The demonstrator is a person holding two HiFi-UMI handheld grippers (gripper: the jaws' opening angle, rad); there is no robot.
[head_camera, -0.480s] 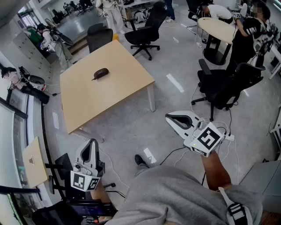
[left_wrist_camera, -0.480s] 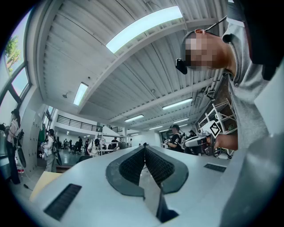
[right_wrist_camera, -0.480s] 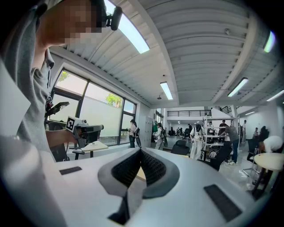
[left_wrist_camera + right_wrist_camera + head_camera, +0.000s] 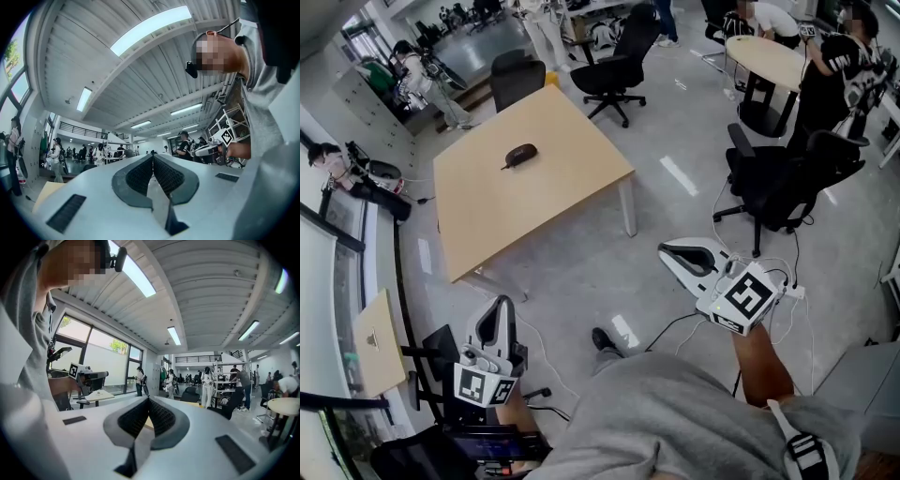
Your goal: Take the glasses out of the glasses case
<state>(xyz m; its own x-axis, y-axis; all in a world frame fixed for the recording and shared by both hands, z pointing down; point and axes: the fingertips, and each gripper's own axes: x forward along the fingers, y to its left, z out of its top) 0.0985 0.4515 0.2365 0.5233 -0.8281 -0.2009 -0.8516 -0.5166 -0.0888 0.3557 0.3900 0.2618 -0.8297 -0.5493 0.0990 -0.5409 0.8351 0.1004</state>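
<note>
Your target: small dark oval glasses case (image 4: 521,154). Looks closed, lying flat on light wooden square table (image 4: 581,178), in table's far-left part, well in from edges. Thin dark strip sticks out at case's left end. Too small for finer detail.

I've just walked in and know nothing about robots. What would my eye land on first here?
Most likely the two white hand-held tools near the wearer's body: the left claw low at the left and the right claw at the right, both shut with nothing in them. Beyond them stands a pale wooden table with a small dark glasses case lying on it.
</note>
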